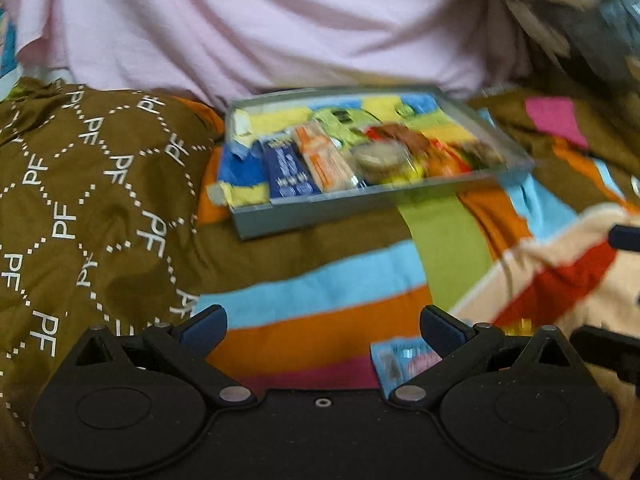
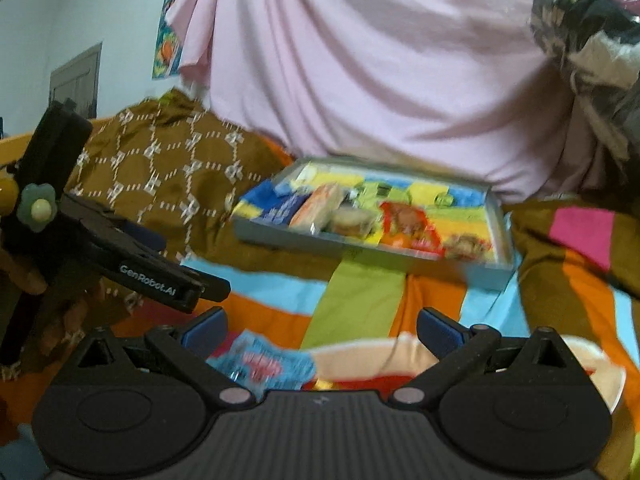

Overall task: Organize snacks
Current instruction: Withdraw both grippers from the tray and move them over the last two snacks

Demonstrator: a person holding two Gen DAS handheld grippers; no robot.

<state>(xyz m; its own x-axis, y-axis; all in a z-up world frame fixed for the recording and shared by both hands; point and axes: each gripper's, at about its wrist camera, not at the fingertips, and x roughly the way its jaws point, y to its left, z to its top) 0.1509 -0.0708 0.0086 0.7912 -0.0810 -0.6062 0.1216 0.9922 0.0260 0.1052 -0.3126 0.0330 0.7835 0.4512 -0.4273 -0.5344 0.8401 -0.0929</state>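
Note:
A grey tray lies on a striped bedspread and holds a dark blue packet, an orange packet, a round biscuit pack and a red packet. My left gripper is open and empty, well short of the tray. A light blue snack packet lies loose by its right finger. In the right wrist view the same tray sits ahead. My right gripper is open, with the light blue packet low between its fingers. The left gripper's black body shows at left. Both views are blurred.
A brown cushion printed "PF" rises left of the tray. Pink cloth hangs behind it, and dark patterned fabric is at the upper right. A cream and red item lies to the right on the bedspread.

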